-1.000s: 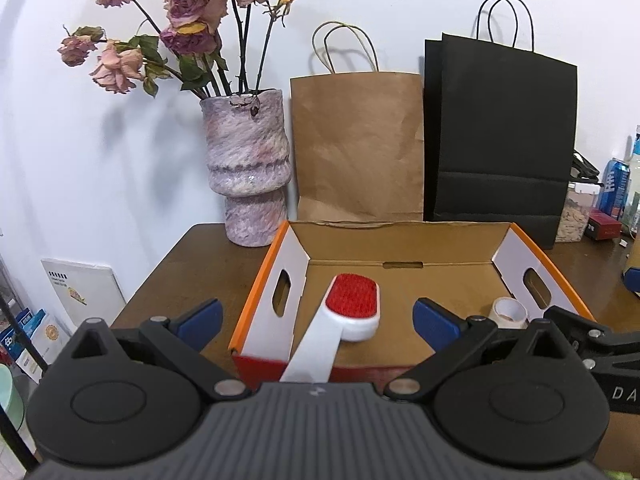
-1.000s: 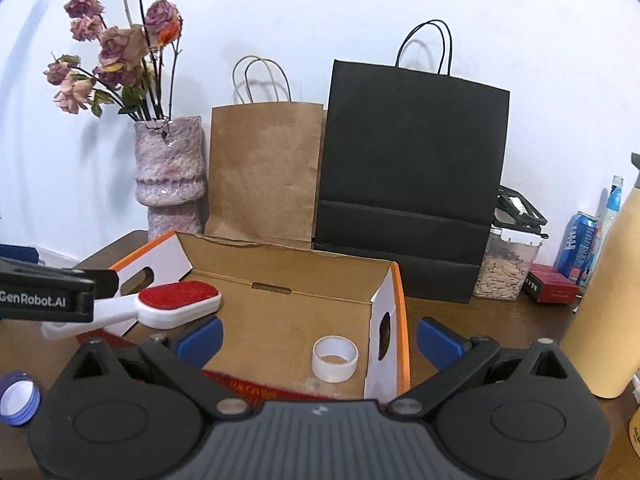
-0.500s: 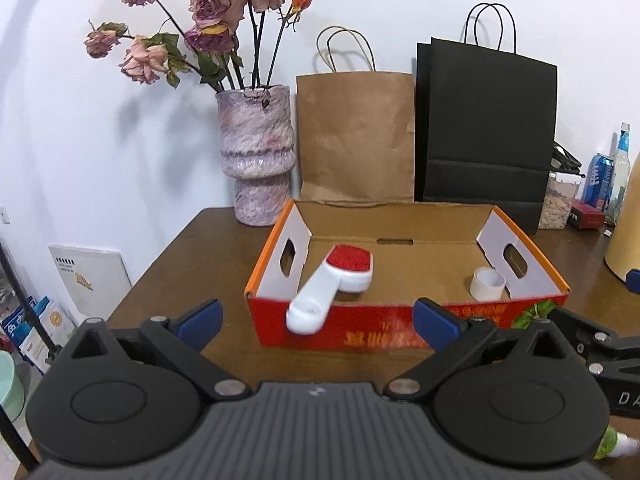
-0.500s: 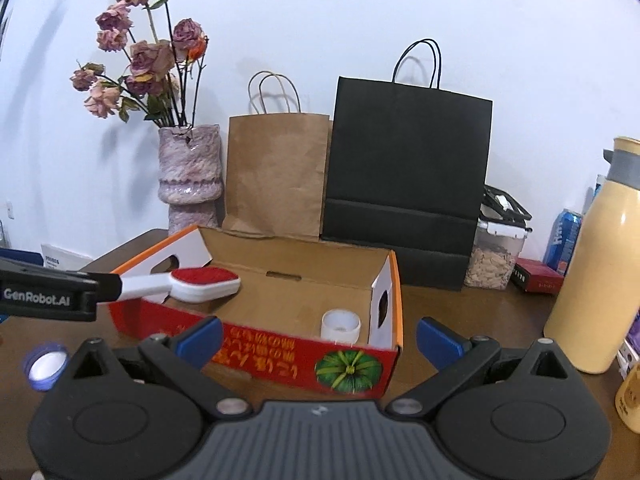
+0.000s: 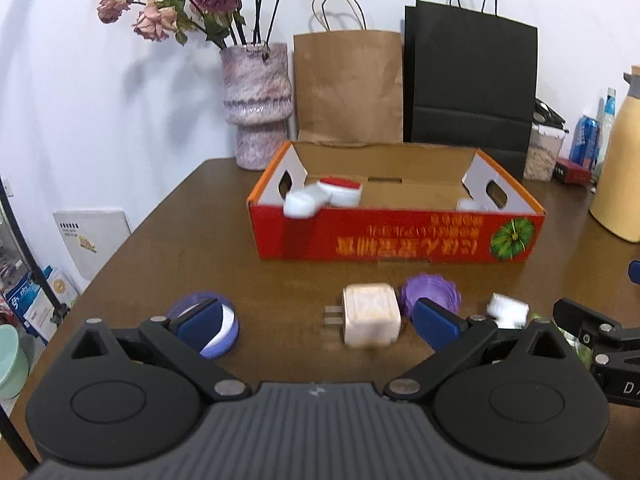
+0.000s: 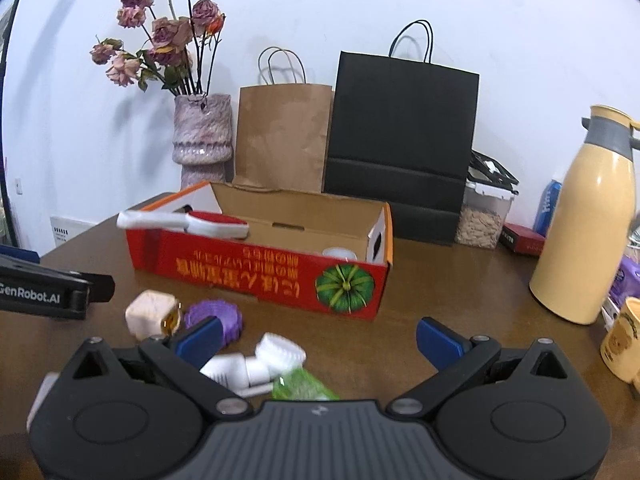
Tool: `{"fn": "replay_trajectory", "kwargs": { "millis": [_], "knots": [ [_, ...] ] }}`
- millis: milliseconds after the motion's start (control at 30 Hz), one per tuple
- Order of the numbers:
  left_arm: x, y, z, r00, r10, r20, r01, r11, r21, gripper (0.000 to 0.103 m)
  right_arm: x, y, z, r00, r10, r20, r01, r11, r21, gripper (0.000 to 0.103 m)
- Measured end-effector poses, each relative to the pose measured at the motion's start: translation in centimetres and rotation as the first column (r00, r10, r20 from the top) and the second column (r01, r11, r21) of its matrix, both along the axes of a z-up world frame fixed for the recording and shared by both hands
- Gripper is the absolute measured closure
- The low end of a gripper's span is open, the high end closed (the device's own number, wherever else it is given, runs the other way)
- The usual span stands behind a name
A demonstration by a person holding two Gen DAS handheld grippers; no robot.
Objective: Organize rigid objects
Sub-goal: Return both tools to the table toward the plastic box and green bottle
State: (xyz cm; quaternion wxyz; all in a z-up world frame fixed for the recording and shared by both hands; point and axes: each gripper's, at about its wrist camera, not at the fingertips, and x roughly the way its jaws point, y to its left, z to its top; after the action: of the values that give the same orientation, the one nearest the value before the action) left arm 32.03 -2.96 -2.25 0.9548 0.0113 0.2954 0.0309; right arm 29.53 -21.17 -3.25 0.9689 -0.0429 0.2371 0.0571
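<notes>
Brown wooden table (image 5: 132, 256) against a white wall. At frame centre sits a red cardboard box (image 5: 396, 232); a white lint brush with a red pad (image 5: 324, 196) lies propped over its left front rim, handle poking out. A white tape roll (image 6: 340, 254) rests inside at the right. Lower centre, in front of the box, a cream plug adapter (image 5: 370, 314) lies with its prongs pointing frame-left, just beside a purple ridged disc (image 5: 430, 298). The left gripper (image 5: 316, 320) is spread wide and empty, the adapter directly ahead between its fingers. The right gripper (image 6: 318, 334), also wide and empty, sits farther right, so the left looks nearer.
</notes>
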Motion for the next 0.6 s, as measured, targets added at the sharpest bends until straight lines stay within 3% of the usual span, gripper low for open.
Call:
{"fn": "replay_trajectory", "kwargs": {
  "millis": [600],
  "knots": [
    [-4.9, -4.5, -2.2, 0.998, 0.04, -0.052, -0.039, 0.999, 0.015, 0.0, -4.8, -3.2, -2.3, 0.999, -0.02, -0.025, 0.02, 1.0, 0.015, 0.0]
  ]
}}
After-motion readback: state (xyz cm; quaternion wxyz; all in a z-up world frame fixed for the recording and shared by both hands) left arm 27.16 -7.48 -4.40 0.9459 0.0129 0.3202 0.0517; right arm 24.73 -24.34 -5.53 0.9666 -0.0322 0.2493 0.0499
